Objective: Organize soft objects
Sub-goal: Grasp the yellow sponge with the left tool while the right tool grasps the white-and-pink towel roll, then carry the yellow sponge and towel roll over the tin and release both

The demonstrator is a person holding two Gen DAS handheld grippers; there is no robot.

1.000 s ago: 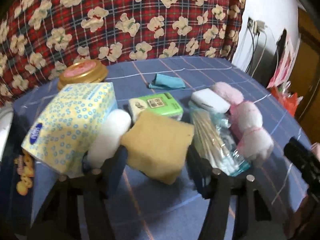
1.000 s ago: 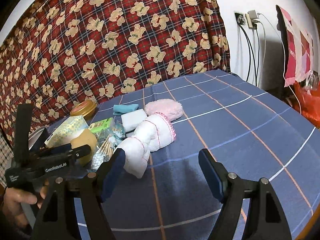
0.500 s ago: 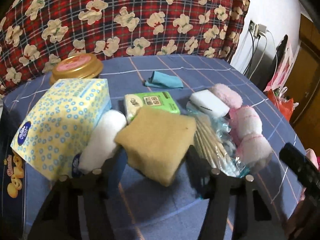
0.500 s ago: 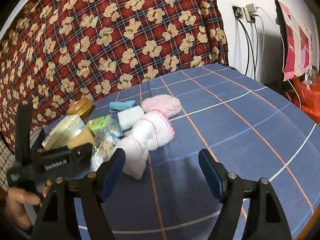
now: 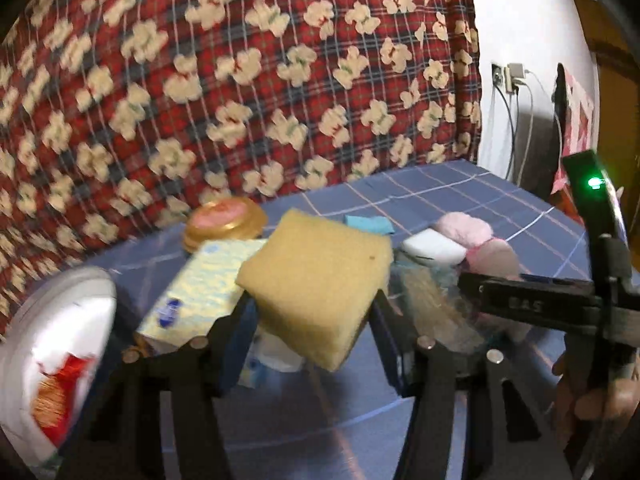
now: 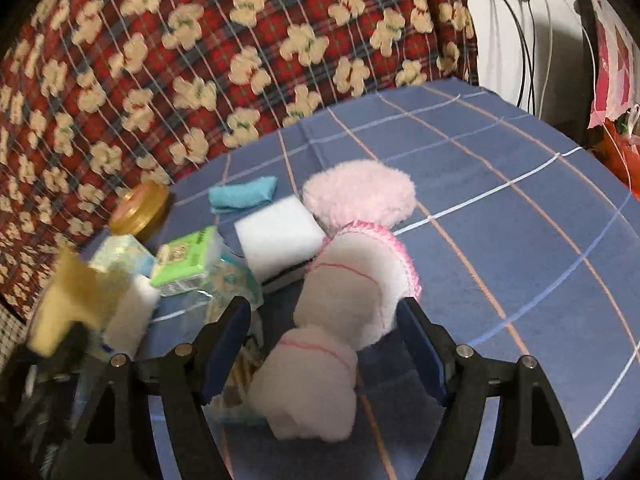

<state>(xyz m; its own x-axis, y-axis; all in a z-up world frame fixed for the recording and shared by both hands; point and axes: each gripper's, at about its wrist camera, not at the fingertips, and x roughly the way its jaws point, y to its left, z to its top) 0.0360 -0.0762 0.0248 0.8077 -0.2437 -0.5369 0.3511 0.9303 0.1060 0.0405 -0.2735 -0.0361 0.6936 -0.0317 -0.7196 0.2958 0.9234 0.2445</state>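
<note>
My left gripper [image 5: 316, 332] is shut on a tan sponge [image 5: 316, 284] and holds it raised above the blue checked cloth [image 5: 460, 200]. The sponge also shows blurred in the right wrist view [image 6: 76, 296]. My right gripper [image 6: 324, 344] is open, with its fingers on either side of a rolled white towel with pink stitching [image 6: 352, 292]. A fluffy pink pad [image 6: 360, 196], a white foam block [image 6: 276, 232] and a folded teal cloth [image 6: 240, 194] lie behind the towel.
A yellow tissue pack [image 5: 200, 284], a green tissue packet [image 6: 188, 260], a bag of cotton swabs [image 5: 432, 300] and a gold-lidded jar [image 6: 140, 208] crowd the left. A white packet [image 5: 52, 368] is at the far left. A bear-print blanket [image 6: 200, 60] stands behind.
My left gripper has lifted the tan sponge up from among the items. My right gripper has moved forward and down so its open fingers now straddle the rolled towel.
</note>
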